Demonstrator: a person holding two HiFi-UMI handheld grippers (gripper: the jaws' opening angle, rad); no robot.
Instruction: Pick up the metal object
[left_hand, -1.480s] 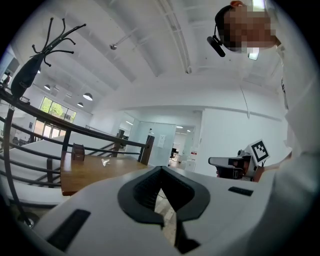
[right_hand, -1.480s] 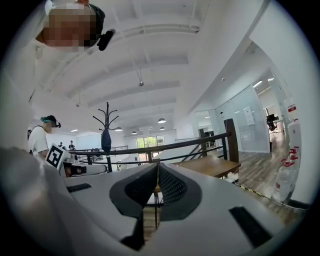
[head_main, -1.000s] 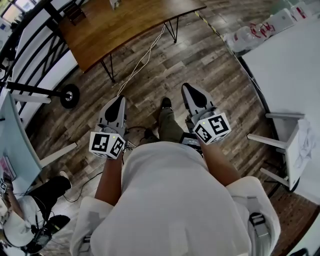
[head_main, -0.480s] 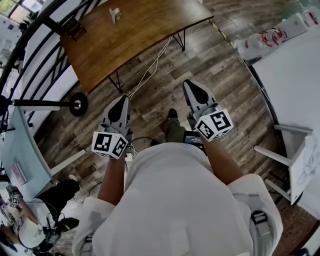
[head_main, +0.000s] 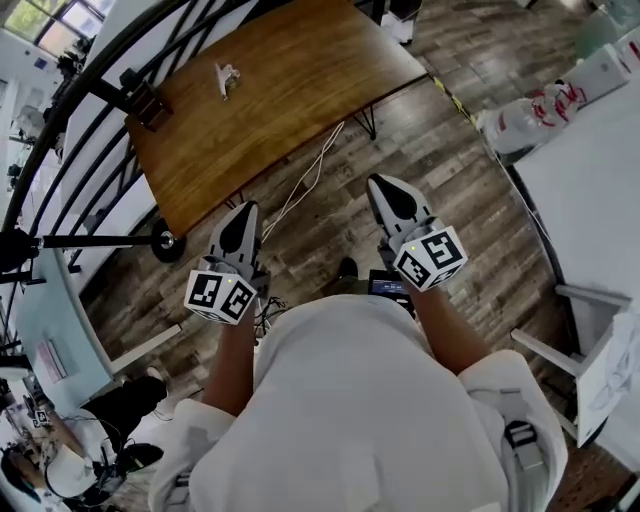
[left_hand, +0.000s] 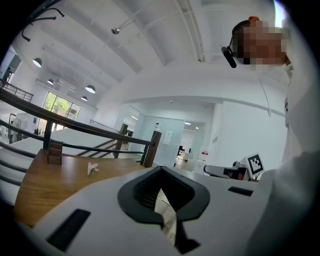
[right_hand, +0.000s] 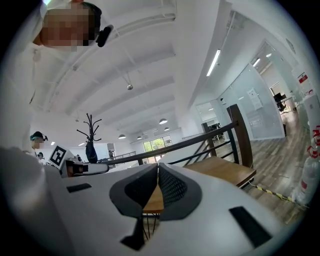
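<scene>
on wooden table, metal object: head, left gripper views only

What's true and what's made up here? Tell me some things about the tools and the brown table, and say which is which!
1. The small metal object lies on the wooden table. True.
2. The left tool is holding the metal object. False: the tool is shut with nothing in it, and the object lies on the table, away from it.
3. The right tool is wide open. False: its jaws are shut together and it holds nothing.
4. A white cable runs from the table's edge down to the floor. True.
</scene>
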